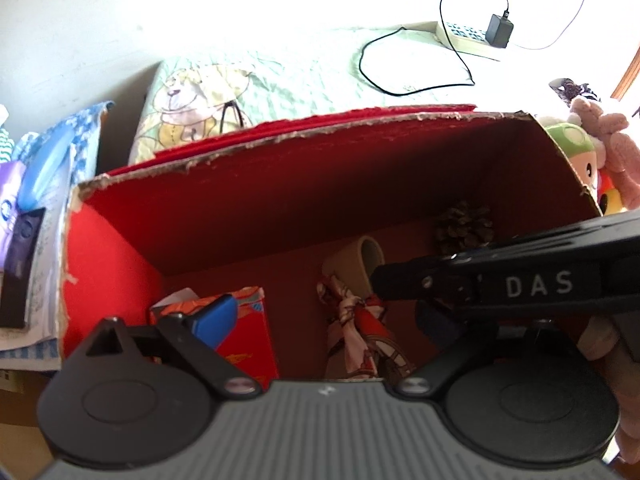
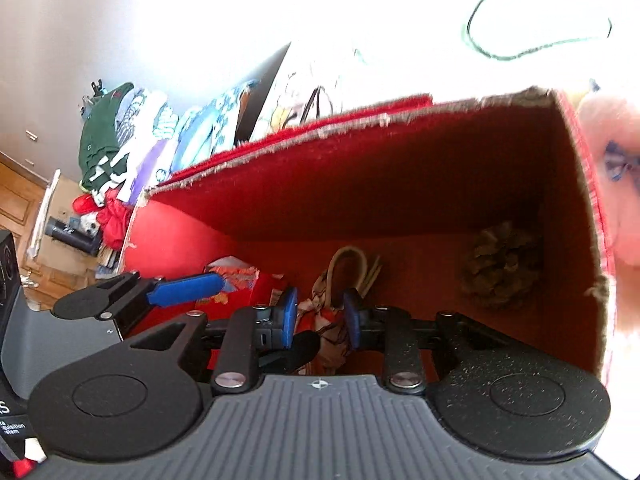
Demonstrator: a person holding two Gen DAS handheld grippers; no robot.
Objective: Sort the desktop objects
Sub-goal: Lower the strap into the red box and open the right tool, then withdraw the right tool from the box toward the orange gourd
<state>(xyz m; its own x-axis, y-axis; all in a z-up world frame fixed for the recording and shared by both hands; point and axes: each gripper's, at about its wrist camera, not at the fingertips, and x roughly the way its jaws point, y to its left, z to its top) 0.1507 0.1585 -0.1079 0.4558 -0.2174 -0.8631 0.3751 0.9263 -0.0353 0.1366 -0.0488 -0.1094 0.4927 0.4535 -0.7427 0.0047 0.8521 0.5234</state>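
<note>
An open red cardboard box [image 1: 248, 208] [image 2: 360, 184] fills both views. On its floor lie a red packet [image 1: 248, 328] [image 2: 256, 284], a patterned cloth bundle [image 1: 356, 328] [image 2: 320, 312], a beige ring [image 1: 360, 260] [image 2: 350, 264] and a pine cone [image 1: 464, 224] [image 2: 500, 268]. My left gripper [image 1: 324, 316] hangs open over the box; its blue left pad [image 1: 216, 320] covers the packet, and its right finger is hidden behind the right gripper's black body [image 1: 520, 280]. My right gripper [image 2: 320, 316] reaches into the box, pads apart, with the cloth bundle seen between them.
Plush toys [image 1: 584, 148] crowd the box's right wall. Behind the box lie a cartoon-print pillow [image 1: 192, 108] and a power strip with a black adapter [image 1: 496, 32] and cable. Folded clothes [image 2: 120, 152] and papers [image 1: 44, 240] are stacked to the left.
</note>
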